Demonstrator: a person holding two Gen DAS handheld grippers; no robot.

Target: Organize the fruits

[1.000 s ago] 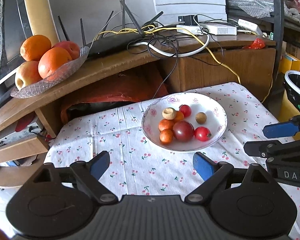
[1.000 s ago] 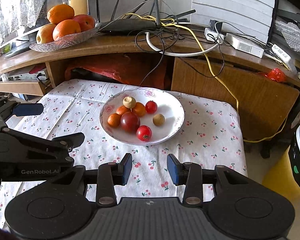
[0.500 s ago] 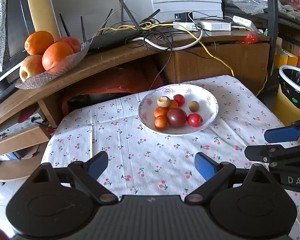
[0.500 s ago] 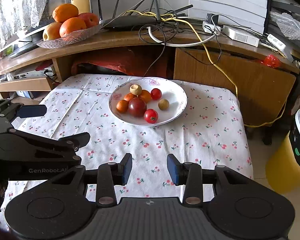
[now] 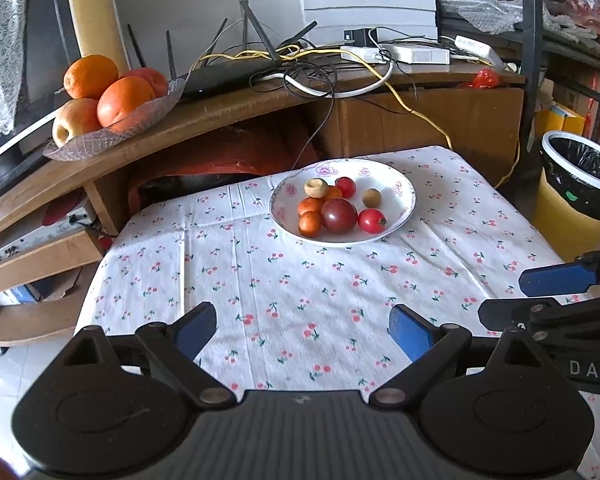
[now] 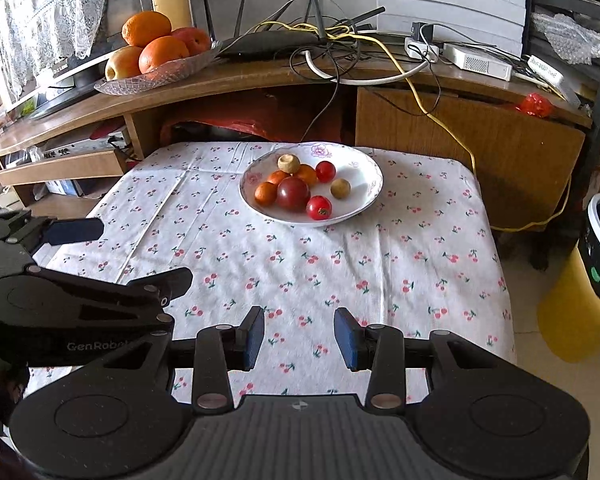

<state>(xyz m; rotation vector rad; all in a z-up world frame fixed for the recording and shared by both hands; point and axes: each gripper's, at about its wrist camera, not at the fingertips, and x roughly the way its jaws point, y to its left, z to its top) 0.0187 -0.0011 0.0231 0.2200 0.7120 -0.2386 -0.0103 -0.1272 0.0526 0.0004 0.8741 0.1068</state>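
On far tabletop: white floral-rimmed ceramic bowl (image 6: 362, 196) already holds all small red, orange, tan fruits (image 6: 293, 193). Your left gripper (image 5: 302, 330) jaws wide, empty; right gripper (image 6: 299, 338) jaws part-open, empty. Fits sorted or unsorted stage alike.

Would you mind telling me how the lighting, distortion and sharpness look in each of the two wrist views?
Left wrist view: strong fisheye bend curves the wooden shelf; soft daylight, the bowl and its fruit are sharp. Right wrist view: the same curvature, a bright overexposed curtain at upper left, and slight softness on the tablecloth near the right tongs.
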